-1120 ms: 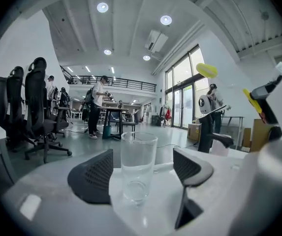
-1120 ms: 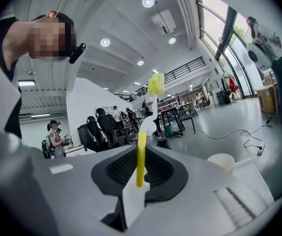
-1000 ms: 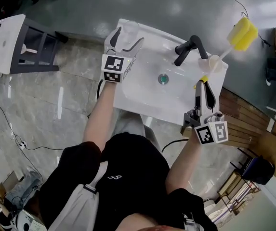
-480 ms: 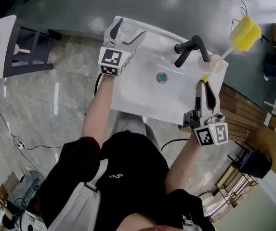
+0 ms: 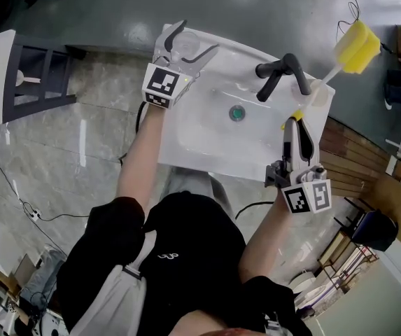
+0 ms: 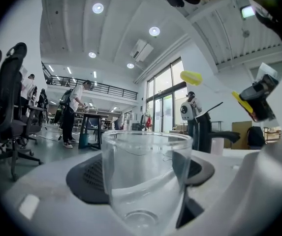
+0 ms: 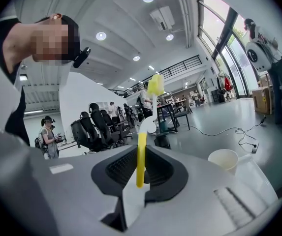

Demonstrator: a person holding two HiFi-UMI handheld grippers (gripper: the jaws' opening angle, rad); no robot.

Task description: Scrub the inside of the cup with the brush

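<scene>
- The cup (image 6: 143, 181) was a clear glass tumbler with straight, smooth walls and a thick base. It stood upright on the back left corner of the white sink (image 5: 207, 142).
- It would likely be rigid, brittle and slick, more so once wet. The best hold looked to be across the lower half of the wall, squeezed only enough to stop it turning.
- The left gripper (image 5: 197, 36) had its jaws spread apart with the cup between them. The dark ribbed pads flanked the glass, and neither could be seen pressing it.
- The right gripper (image 5: 295, 123) had its jaws closed on the thin yellow end of the brush (image 5: 357, 45), at the near right side of the basin.
- The brush ran from a yellow grip into a slim white stem, ending in a blocky yellow sponge head out past the sink's right rim. It probably weighed little, with a stiff stem and a soft head that would squash against the glass.
- Held so far from the head, the stem might flex or swing when pushed into the cup.
- The basin was glossy and rounded, with a round metal drain (image 5: 237, 113) and a matte black faucet (image 5: 277, 72) at the back.
- A white paper cup (image 7: 223, 160) sat on the right rim.
</scene>
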